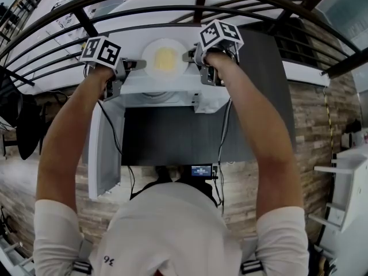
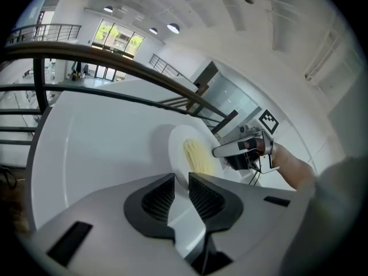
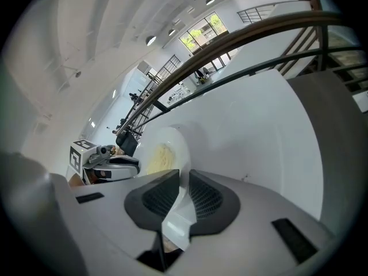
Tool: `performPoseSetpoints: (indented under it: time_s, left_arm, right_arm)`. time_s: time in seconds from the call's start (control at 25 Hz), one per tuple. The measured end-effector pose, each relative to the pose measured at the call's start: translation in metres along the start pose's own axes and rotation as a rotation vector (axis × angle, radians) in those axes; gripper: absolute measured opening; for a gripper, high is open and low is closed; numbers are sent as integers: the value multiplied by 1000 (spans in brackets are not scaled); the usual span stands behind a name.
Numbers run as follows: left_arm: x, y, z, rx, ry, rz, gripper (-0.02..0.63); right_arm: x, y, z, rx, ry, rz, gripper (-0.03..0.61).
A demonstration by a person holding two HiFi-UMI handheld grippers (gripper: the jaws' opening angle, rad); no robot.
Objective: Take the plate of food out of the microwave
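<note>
A white plate (image 1: 165, 59) with a heap of yellow food lies flat on the white top of the microwave (image 1: 150, 85). My left gripper (image 1: 141, 65) is at the plate's left rim and my right gripper (image 1: 188, 56) at its right rim. In the left gripper view the plate's rim (image 2: 183, 171) runs between the left gripper's (image 2: 181, 191) pads with a little slack. The right gripper view has the rim (image 3: 185, 180) pinched between the right gripper's (image 3: 184, 191) closely set pads.
The microwave's door (image 1: 106, 148) hangs open at the left, over the dark table (image 1: 172, 137). Dark railing bars (image 1: 172, 10) curve just behind the microwave. A white shelf unit (image 1: 345, 183) stands at the far right.
</note>
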State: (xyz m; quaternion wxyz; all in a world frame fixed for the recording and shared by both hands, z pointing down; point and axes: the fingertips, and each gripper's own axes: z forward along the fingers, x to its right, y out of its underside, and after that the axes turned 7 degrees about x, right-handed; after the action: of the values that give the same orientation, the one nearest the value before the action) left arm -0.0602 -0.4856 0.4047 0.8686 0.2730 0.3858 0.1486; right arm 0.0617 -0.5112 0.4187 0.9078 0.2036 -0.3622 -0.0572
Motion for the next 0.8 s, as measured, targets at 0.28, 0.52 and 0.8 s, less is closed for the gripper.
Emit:
performPoseSetpoints:
  time_s: [0.28, 0.52, 0.8]
  left_arm:
    - [-2, -24, -9, 194, -53, 136, 60]
    - [8, -26, -8, 233, -39, 179, 60]
    - [11, -22, -7, 238, -29, 201, 60]
  right_arm:
    - [1, -2, 0, 46, 14, -69, 43]
    - [-4, -2, -2, 67, 31, -162, 55]
    - [-6, -1, 0, 101, 74, -329, 72]
